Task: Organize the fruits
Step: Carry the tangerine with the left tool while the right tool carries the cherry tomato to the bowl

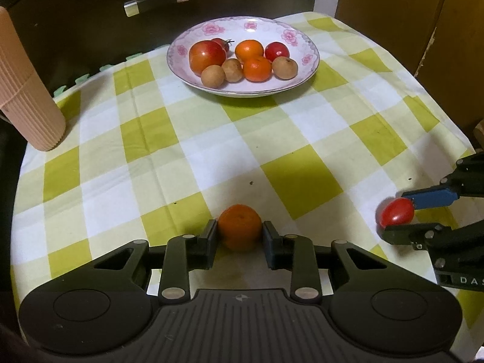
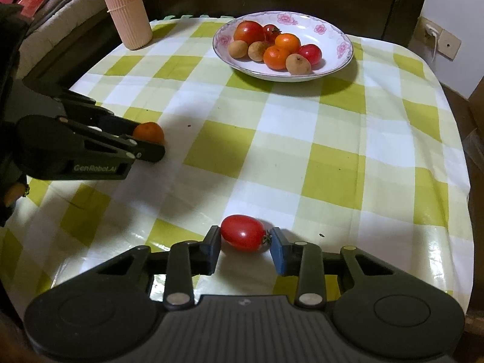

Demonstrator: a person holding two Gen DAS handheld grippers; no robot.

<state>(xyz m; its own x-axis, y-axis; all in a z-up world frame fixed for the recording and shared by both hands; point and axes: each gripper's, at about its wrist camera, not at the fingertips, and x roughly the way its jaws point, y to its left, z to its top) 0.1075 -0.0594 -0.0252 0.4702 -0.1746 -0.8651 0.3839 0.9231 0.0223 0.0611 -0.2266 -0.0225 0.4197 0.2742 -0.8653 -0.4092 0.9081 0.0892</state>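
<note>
A white floral plate [image 1: 302, 40] [image 2: 335, 40] at the far side of the table holds several tomatoes, mandarins and brown longans. My left gripper [image 1: 240, 232] [image 2: 151, 142] is shut on an orange mandarin [image 1: 240, 231] [image 2: 148, 132] low over the checked cloth. My right gripper [image 2: 244, 237] [image 1: 399, 216] has its two pads against the ends of a red plum tomato [image 2: 243, 233] [image 1: 396, 211], near the cloth at the front right.
A ribbed peach tumbler [image 1: 27, 99] [image 2: 127, 9] stands at the back left. A green-and-white checked cloth [image 1: 211, 139] [image 2: 272, 139] covers the table. A dark drawer front with a handle [image 1: 157, 0] is behind the plate.
</note>
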